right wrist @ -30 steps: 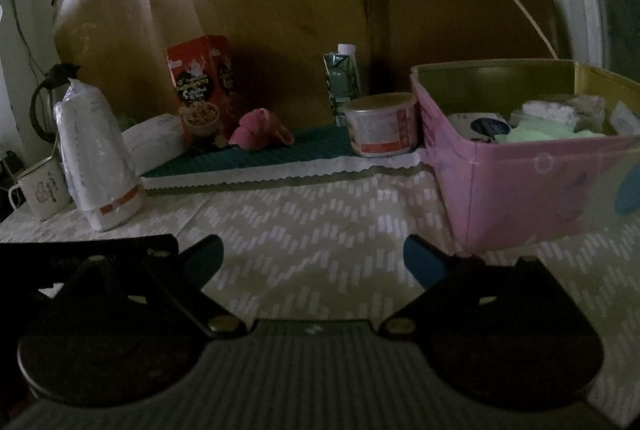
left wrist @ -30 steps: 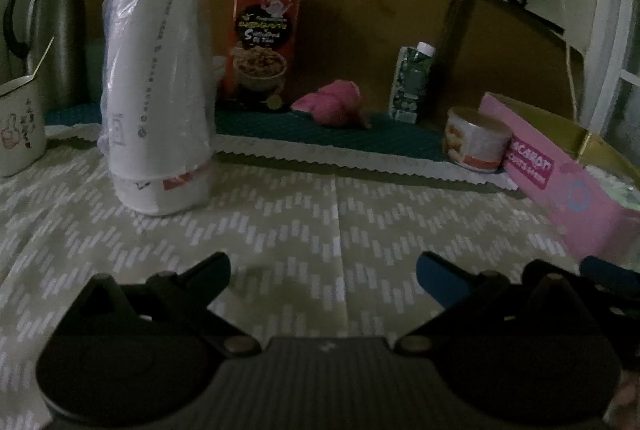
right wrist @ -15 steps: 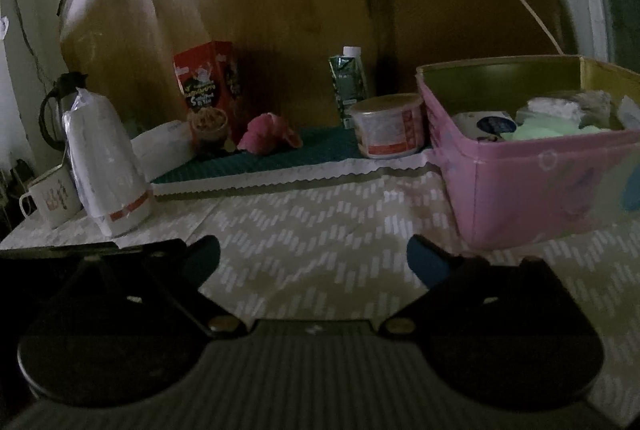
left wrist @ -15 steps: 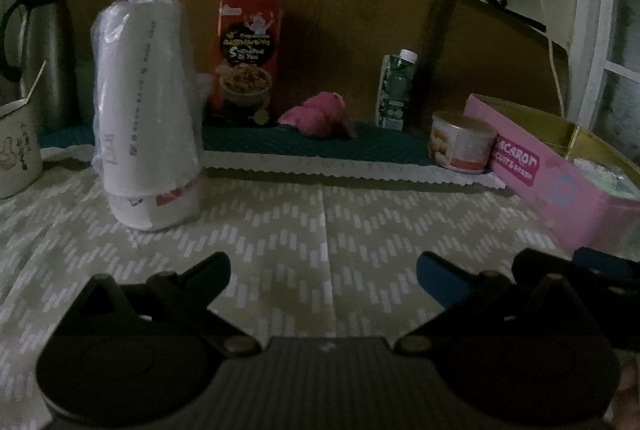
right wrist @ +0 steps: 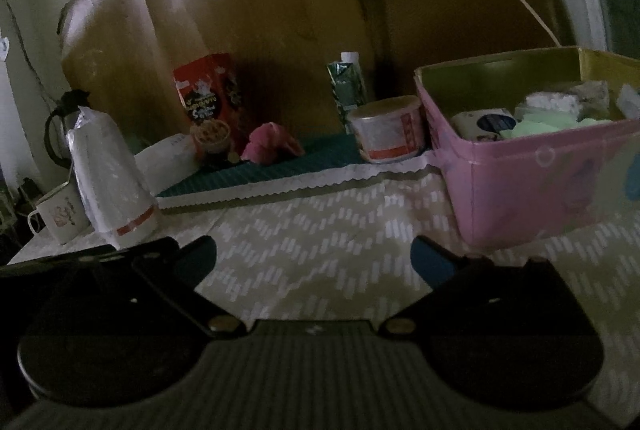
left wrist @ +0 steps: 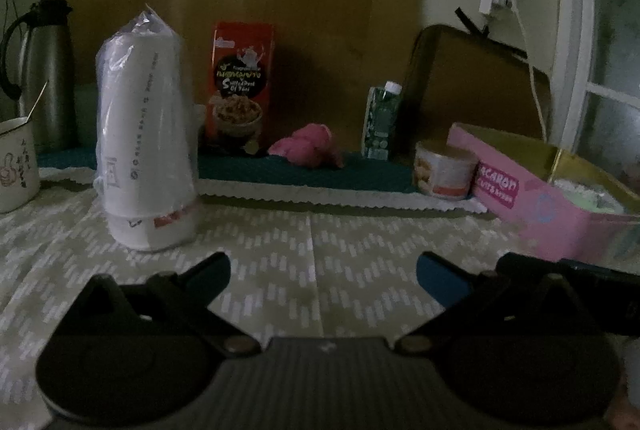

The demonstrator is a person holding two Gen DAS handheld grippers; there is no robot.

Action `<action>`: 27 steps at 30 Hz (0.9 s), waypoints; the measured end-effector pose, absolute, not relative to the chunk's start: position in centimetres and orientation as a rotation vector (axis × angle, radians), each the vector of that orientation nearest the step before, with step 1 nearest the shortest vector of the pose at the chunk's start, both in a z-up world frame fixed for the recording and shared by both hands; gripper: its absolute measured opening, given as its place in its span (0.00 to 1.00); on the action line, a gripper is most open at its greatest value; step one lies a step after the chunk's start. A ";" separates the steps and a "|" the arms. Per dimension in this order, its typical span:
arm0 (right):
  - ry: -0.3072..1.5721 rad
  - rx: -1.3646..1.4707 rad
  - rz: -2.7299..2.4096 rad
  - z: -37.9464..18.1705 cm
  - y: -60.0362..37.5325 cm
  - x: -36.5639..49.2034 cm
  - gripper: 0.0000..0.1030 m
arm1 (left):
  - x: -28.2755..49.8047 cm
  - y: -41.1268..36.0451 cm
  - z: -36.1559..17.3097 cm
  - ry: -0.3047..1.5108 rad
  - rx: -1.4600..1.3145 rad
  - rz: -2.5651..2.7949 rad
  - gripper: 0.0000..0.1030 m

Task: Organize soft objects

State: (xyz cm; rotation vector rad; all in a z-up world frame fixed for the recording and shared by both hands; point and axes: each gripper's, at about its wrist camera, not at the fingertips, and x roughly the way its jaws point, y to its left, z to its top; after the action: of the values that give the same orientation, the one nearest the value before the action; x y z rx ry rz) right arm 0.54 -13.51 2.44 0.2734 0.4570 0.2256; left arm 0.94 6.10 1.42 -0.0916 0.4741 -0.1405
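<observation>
- Left gripper (left wrist: pixel 323 275) is spread wide over the patterned tablecloth (left wrist: pixel 280 242), holding nothing
- Right gripper (right wrist: pixel 314 256) is equally wide apart and empty
- Pink soft toy (left wrist: pixel 308 149) lies on the green mat (left wrist: pixel 360 178), well left of the pink box (right wrist: pixel 532 182), between the red carton (left wrist: pixel 240 90) and the green drink carton (left wrist: pixel 380 118)
- A tin (right wrist: pixel 386 134) stands just left of the pink box, which holds pale soft items (right wrist: pixel 540 124)

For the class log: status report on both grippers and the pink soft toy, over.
Left gripper open, empty. Right gripper open, empty. Pink soft toy on green mat, untouched. Path clear.
</observation>
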 end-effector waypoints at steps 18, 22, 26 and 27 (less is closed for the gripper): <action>0.475 0.254 0.233 2.4 -13.2 0.9 1.00 | 2.4 8.7 2.3 0.368 -0.077 -0.042 1.00; 0.485 0.245 0.225 2.4 -13.1 0.9 1.00 | 2.6 9.3 1.9 0.398 -0.099 -0.062 1.00; 0.488 0.238 0.219 2.3 -12.9 0.9 1.00 | 2.4 9.5 1.9 0.385 -0.110 -0.050 1.00; 0.492 0.235 0.217 2.3 -12.9 1.0 1.00 | 2.3 9.5 1.9 0.379 -0.110 -0.048 1.00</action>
State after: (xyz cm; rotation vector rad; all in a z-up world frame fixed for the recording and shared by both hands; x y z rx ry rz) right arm 1.01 -12.89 2.27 0.2351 0.4916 0.2175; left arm 2.29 9.55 1.94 -0.1101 0.3790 -0.0476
